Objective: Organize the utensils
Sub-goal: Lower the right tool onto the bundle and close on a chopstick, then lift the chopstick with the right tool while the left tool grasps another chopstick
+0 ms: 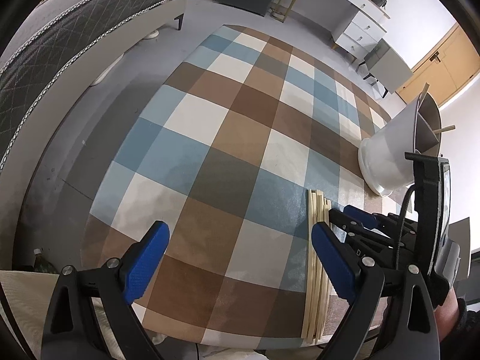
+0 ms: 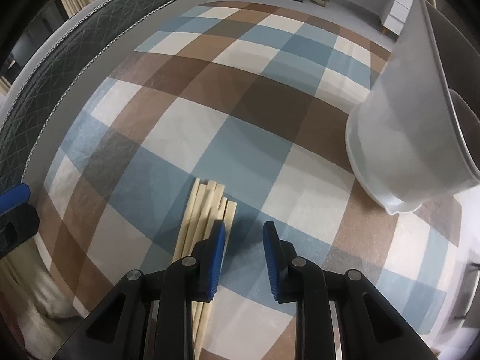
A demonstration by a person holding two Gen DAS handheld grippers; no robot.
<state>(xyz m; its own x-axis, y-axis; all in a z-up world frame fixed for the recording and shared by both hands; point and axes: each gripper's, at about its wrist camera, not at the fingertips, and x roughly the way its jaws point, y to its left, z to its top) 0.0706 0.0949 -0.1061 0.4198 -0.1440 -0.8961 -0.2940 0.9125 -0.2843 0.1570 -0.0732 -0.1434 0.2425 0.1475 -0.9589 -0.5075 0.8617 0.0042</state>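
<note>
Through the left wrist camera I see my left claw [image 1: 240, 250] hanging over the desk [image 1: 210, 138] with its blue pads [image 1: 147, 258] spread wide and nothing between them, only the checked blue, brown and cream tablecloth below. A bundle of pale wooden chopsticks [image 1: 315, 258] lies flat on the cloth, running away from me just beside the inner edge of my right-side pad. Past their far tips my right claw [image 1: 345, 214] comes in from the right edge, its black frame and blue pads low over the chopstick ends. Beyond it stands a white utensil holder [image 1: 387, 156] with a divided interior, and a single wooden stick end pokes out over its rim. A bed [image 1: 75, 45] with a dark quilted mattress runs along the left, and a white dresser [image 1: 360, 30] stands at the far wall.

Through the right wrist camera the right claw [image 2: 244, 234] has its pads [image 2: 217, 258] only narrowly apart, with bare cloth showing in the gap. The chopsticks [image 2: 207, 207] lie just left of the gap, passing under the left pad; I cannot tell whether that pad touches them. The utensil holder [image 2: 399, 138] stands on the desk [image 2: 210, 105] at the right, well apart from the chopsticks. A bit of the left claw [image 2: 13, 207] shows at the left edge.
</note>
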